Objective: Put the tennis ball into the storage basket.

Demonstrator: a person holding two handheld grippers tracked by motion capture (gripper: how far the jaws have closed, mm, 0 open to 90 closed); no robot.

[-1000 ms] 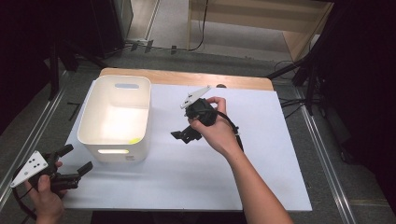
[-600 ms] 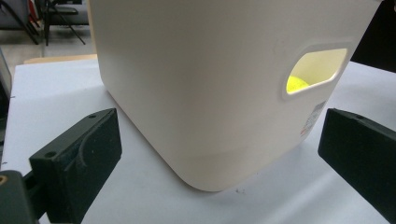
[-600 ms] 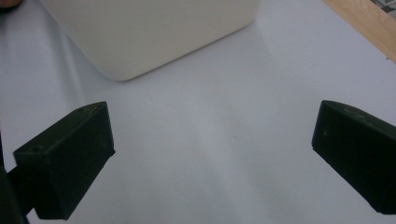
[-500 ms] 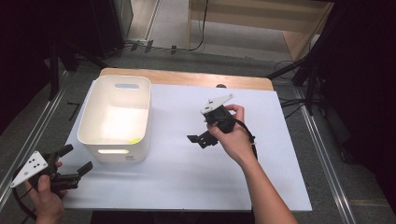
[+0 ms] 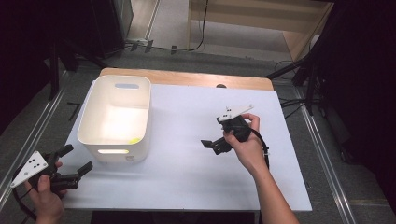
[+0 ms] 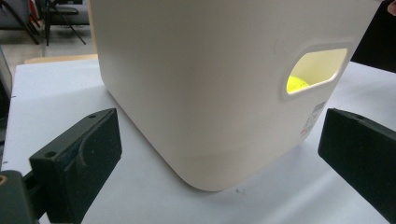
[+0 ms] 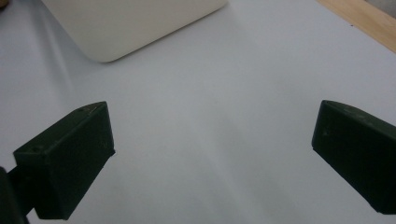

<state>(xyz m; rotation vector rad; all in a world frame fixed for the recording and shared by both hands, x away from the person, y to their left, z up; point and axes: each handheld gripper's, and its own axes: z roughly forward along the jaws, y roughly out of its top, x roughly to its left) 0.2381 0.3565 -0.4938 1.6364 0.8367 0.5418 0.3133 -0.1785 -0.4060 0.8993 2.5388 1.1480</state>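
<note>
Left gripper (image 5: 77, 161) sits at the near left corner of the counter (image 5: 187, 177), jaws wide apart, nothing between them. It points at the near end wall of the bin (image 5: 115, 140), just beside it, not touching.

Left gripper view: the bin's rounded bottom corner sits between the two black jaws, farther off. Bin is off-white plastic, matte, smooth walls tapering toward the base, rounded corners. Oval handle cutout (image 6: 316, 70) high on the near wall, a small printed label (image 6: 312, 120) below it. Something bright yellow (image 6: 297, 84) is visible through the cutout, inside the bin; shape can't be made out. High view shows a yellow spot (image 5: 134, 140) on the bin floor at the near right corner. Second handle cutout (image 5: 127, 86) on the far wall.

Bin stands upright on the left half of the counter, long axis running near to far.

Right gripper (image 5: 212, 143) is mid-counter, to the right of the bin and well apart from it, jaws wide, empty, pointing left toward the bin. The right gripper view has white counter surface between the jaws, and a bin corner (image 7: 121, 28) at the top.

Wood edge strip (image 5: 187, 79) runs along the far side of the counter.
</note>
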